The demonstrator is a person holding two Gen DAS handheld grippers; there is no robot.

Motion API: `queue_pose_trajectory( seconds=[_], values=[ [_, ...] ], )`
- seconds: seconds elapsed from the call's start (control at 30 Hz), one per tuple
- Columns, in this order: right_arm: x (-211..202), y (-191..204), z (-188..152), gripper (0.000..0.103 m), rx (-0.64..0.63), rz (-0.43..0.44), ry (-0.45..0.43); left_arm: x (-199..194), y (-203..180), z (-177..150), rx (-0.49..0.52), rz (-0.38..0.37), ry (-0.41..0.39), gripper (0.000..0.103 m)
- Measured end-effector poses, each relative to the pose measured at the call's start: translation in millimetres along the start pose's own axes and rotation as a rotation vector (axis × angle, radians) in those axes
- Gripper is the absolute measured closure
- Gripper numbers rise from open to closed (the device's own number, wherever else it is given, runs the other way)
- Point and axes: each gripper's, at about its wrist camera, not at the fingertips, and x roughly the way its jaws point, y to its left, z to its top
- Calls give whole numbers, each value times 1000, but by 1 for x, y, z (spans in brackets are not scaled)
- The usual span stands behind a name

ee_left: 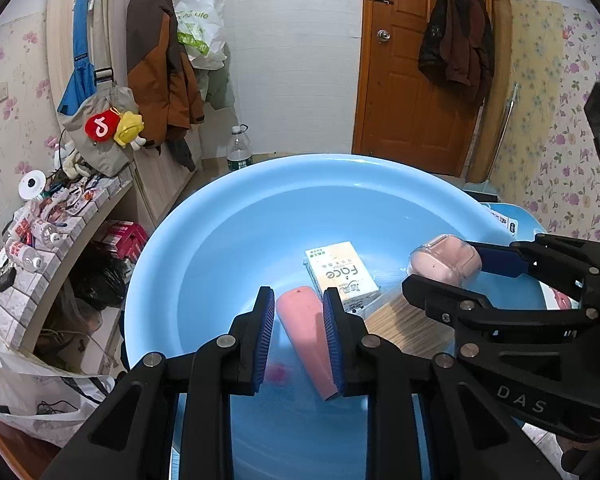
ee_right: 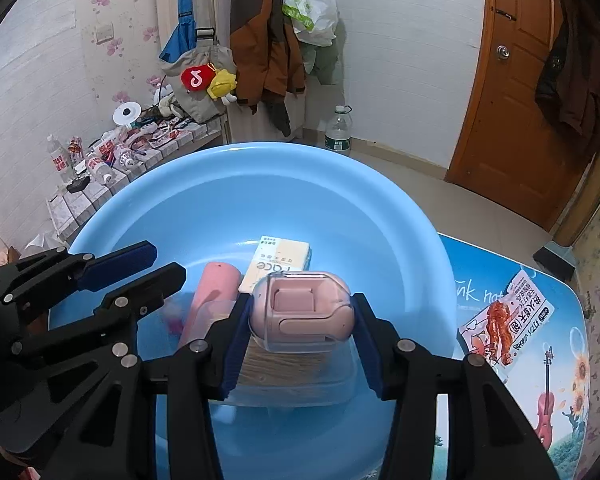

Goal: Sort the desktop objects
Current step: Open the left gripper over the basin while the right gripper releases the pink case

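A big light-blue basin (ee_left: 228, 208) fills both views. In it lie a pink tube (ee_left: 304, 320), a tissue pack marked "face" (ee_left: 340, 276) and a clear box of wooden sticks (ee_left: 408, 328). My left gripper (ee_left: 298, 292) hovers over the tube with its jaws nearly together and nothing between the pads. From the right wrist view it (ee_right: 168, 260) sits left of the tube (ee_right: 212, 300). My right gripper (ee_right: 302, 320) is shut on a pink earbud case (ee_right: 302, 312) in a clear cover, just above the stick box (ee_right: 284, 368). I cannot tell if the case touches the box.
The basin stands on a blue printed table (ee_right: 540, 400) with a snack packet (ee_right: 508, 316) to its right. A tiled shelf (ee_left: 40, 276) crowded with small bottles runs along the left. On the floor are a water bottle (ee_left: 239, 152) and a white bag (ee_left: 40, 396).
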Motion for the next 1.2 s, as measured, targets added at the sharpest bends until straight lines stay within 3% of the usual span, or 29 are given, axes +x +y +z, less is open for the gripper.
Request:
queue_pose_trajectory(
  seconds=[0.6, 0.83, 1.03, 1.2],
  values=[
    [-4, 0, 1, 53, -8, -2, 5, -1, -1, 0, -2, 3, 0, 81],
    [-9, -2, 1, 52, -1, -19, 16, -9, 4, 1, -22, 32, -12, 58],
    [-17, -4, 0, 52, 1, -34, 23, -17, 5, 3, -27, 44, -27, 48],
    [-25, -8, 2, 40, 18, -54, 21, -24, 8, 5, -35, 49, -36, 42]
  ],
)
